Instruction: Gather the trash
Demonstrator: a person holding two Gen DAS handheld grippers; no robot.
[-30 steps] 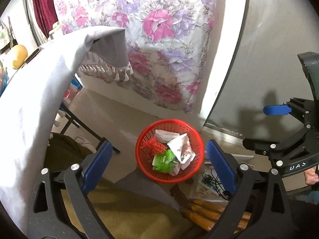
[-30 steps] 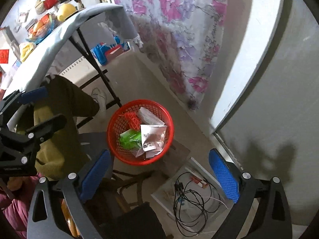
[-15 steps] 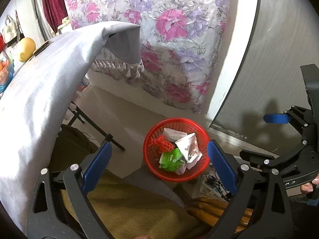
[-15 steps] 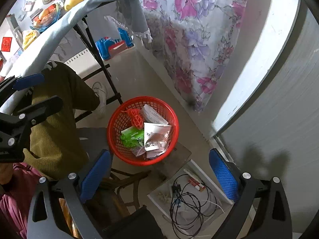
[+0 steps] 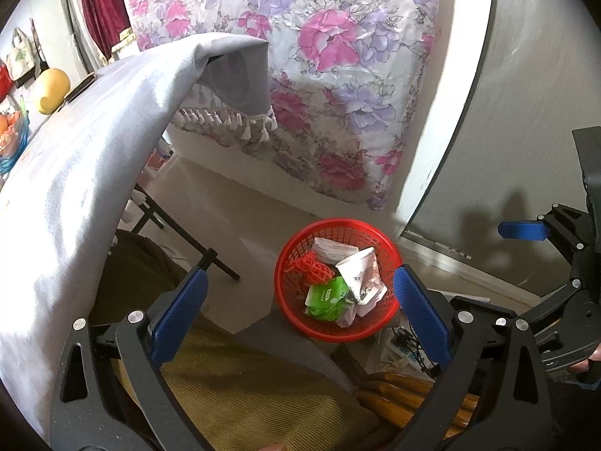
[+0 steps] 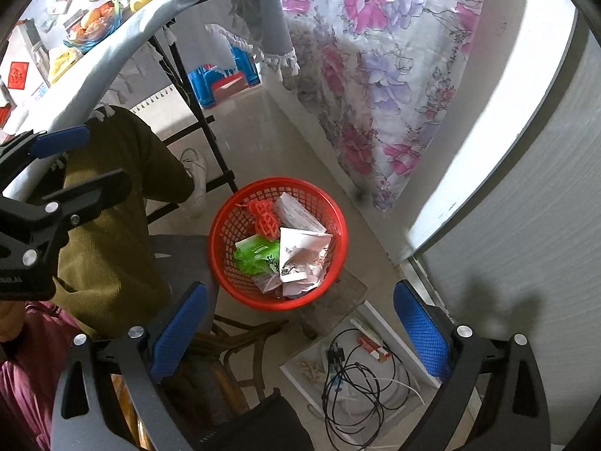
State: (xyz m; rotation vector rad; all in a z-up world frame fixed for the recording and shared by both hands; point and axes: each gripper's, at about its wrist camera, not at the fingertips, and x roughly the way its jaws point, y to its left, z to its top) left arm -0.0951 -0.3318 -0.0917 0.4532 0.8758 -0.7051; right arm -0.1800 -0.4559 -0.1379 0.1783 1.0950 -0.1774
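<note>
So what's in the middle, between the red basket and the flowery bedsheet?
Only bare floor. The right wrist view shows the red basket sitting apart from the flowery bedsheet, with nothing between them.

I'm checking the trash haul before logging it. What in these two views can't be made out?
- Basket bottom: both views, buried under the paper, green packet and orange mesh.
- Print on the paper and packet: too small to read in either view.
- Basket's support: left view, cut off by the left gripper.
- Table top: right view, squeezed at the fisheye rim; any leftover trash is unclear.
</note>
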